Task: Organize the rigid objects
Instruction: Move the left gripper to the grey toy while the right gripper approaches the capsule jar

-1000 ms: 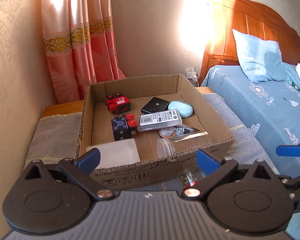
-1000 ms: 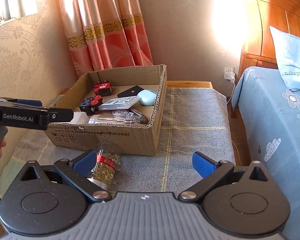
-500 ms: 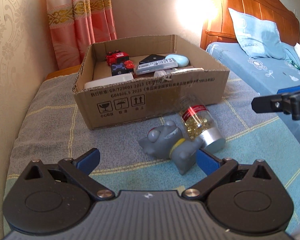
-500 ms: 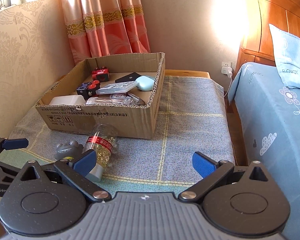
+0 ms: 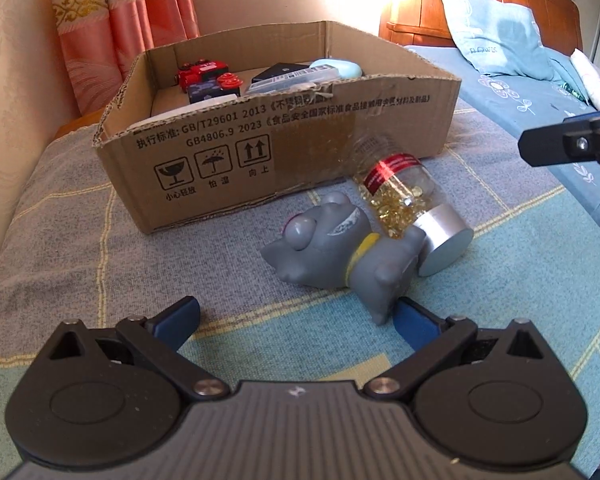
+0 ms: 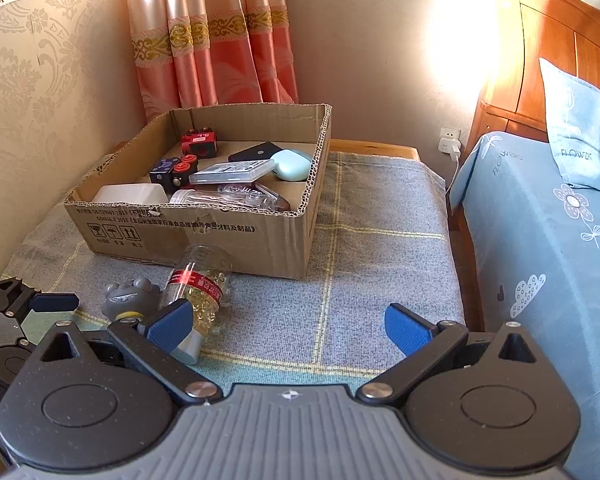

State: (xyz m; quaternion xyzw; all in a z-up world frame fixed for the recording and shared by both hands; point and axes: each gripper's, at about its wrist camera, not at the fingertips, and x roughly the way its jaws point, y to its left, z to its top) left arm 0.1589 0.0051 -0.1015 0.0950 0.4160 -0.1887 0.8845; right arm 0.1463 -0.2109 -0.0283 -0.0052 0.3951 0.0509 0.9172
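Both hand-held grippers, left [image 5: 296, 316] and right [image 6: 288, 322], are apart and empty. Closing on the grey rubber cat figure [image 5: 336, 248] may roll the touching clear capsule bottle [image 5: 408, 192] away.

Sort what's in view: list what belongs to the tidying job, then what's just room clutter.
Job:
cardboard box
grey cat toy
capsule bottle
items already boxed, e.g. red toy, mint case
left gripper, right gripper, both open

Not the job:
curtain
pillow
wall socket
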